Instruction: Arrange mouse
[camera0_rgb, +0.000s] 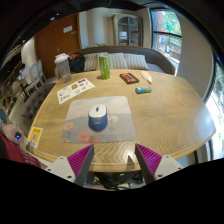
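Hovering with fingers spread and empty, gripper (114, 160) faces the mouse (97, 115) at 12 o'clock, centred on its mousepad (120, 128), likely aligning for pickup.

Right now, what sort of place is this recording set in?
Probably a home living or dining room: a round wooden table, a sofa beyond it, a window. A mouse lies on a mousepad ahead of the open tongs.

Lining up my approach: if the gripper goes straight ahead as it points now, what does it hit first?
Probably the mouse, sitting on the grey mouse pad just ahead of the open fingers. Depth is unclear, so the gripper might meet the pad's near edge first if it travels low.
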